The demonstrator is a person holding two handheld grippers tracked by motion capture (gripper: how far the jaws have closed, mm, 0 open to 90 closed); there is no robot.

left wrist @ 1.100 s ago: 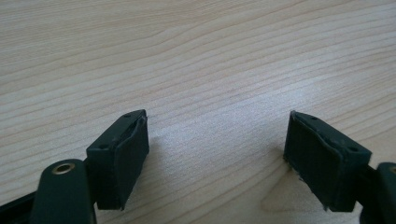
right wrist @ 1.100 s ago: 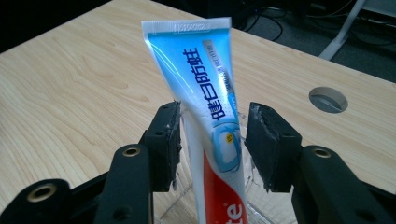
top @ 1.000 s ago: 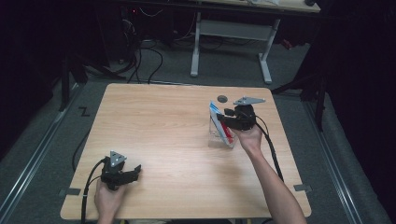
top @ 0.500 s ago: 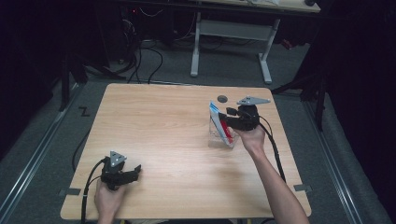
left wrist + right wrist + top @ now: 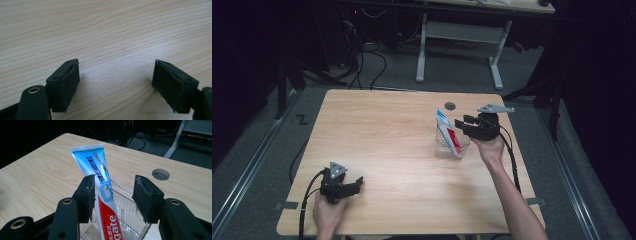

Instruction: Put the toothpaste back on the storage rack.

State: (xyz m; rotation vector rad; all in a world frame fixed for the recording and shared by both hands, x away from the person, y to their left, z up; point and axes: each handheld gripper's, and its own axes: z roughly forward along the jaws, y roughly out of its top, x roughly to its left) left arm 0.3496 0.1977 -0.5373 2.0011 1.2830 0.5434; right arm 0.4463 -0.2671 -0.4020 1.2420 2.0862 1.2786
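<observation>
Right tongs hanging apart astride the blue-red-white toothpaste tube leaning, long axis near upright, in the clear plastic holder; left tongs idling apart on the light wooden desk.

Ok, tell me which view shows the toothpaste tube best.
The right gripper view: the toothpaste tube is close, its printing legible, standing tilted in the clear plastic container between the right gripper's open jaws. The high view shows it small and distant. The left gripper view looks at bare tabletop.

Light wooden table; clear plastic holder standing at right, near cable hole.
</observation>
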